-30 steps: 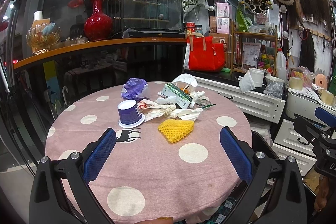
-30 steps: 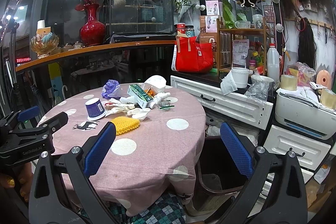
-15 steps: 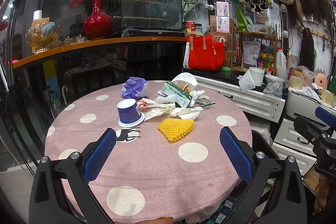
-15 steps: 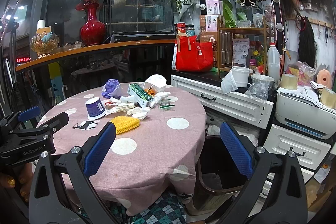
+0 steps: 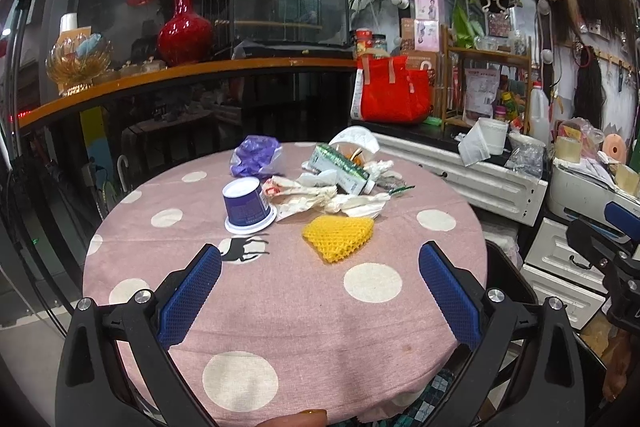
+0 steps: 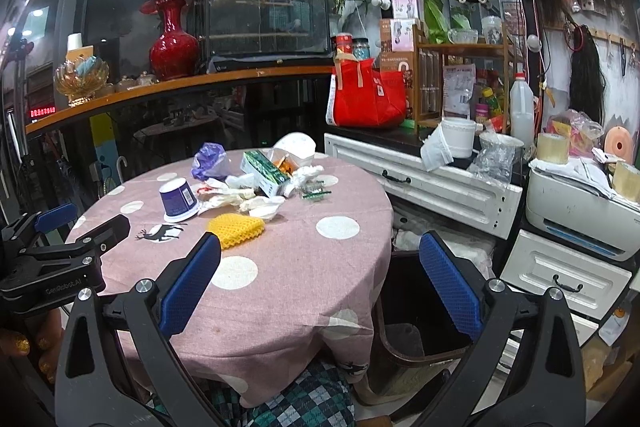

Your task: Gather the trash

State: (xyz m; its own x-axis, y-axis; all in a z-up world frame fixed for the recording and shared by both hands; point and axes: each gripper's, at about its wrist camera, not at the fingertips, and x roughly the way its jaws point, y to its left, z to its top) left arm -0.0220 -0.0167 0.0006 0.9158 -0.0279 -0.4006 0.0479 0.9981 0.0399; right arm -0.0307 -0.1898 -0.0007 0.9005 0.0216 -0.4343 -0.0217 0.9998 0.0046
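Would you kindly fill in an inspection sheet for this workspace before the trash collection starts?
Surface: round table with pink polka-dot cloth, near half bare.
Job's things: upside-down purple paper cup, yellow foam net sleeve, crumpled purple plastic bag, green-and-white carton and crumpled white wrappers, all clustered at the far side; dark waste bin on the floor right of the table.
Clutter: nothing seen on the table besides the trash.
Grippers: left gripper and right gripper both open, empty, short of the trash.
Cables: nothing seen on the table.
Surroundings: red vase on the wooden ledge, red bag on the white cabinet.
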